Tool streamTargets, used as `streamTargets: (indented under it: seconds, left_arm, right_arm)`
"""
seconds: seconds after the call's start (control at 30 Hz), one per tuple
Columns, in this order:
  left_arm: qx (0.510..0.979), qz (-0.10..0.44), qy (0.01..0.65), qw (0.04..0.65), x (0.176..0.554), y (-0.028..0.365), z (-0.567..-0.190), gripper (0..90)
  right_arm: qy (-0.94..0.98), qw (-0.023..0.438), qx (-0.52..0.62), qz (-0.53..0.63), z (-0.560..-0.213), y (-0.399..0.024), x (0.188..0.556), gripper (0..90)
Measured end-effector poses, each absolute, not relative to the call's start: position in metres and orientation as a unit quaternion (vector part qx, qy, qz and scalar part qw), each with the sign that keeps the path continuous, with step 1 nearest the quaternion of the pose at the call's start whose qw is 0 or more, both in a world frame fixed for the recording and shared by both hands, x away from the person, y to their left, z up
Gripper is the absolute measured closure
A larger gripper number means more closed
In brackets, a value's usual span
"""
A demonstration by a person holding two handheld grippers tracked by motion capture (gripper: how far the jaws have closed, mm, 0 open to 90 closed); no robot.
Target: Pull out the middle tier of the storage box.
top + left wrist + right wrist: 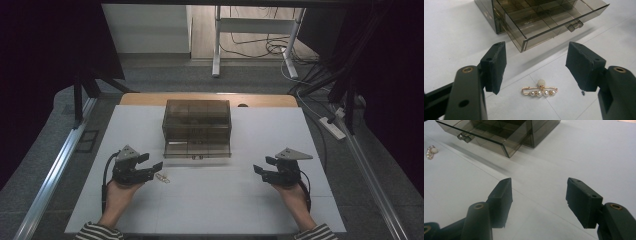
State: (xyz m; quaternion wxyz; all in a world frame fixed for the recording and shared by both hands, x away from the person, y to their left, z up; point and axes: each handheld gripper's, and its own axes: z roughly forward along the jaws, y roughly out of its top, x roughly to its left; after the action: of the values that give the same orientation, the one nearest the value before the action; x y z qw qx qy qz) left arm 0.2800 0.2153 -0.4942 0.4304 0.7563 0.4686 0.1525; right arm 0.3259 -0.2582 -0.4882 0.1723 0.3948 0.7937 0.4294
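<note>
A smoky see-through drawer box (196,117) stands at the middle of the white table, its bottom drawer (197,149) pulled out toward me. A gold pin brooch with pearls (162,177) lies flat on the table in front of the drawer's left end. My left gripper (152,161) is open just left of the brooch. In the left gripper view the brooch (540,90) lies on the table between and below the open jaws of the left gripper (537,57), touching neither. My right gripper (261,165) stands open at the right with nothing between its jaws. The right gripper (539,185) faces the drawer (486,135).
The white table top (250,200) has a wooden strip (210,98) along its far edge. Metal rails (55,170) run along both sides. Beyond the table there are desk legs, cables and a power strip (332,127) on the grey floor.
</note>
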Motion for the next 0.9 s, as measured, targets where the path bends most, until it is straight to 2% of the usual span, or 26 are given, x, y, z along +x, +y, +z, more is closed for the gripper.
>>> streamTargets:
  seconds: [0.9]
  left_arm:
    - [0.742,0.172,0.460,0.457,0.253,0.222,-0.499,30.8]
  right_arm:
    - [0.765,0.203,0.391,0.469,-0.493,-0.291,0.290,32.0]
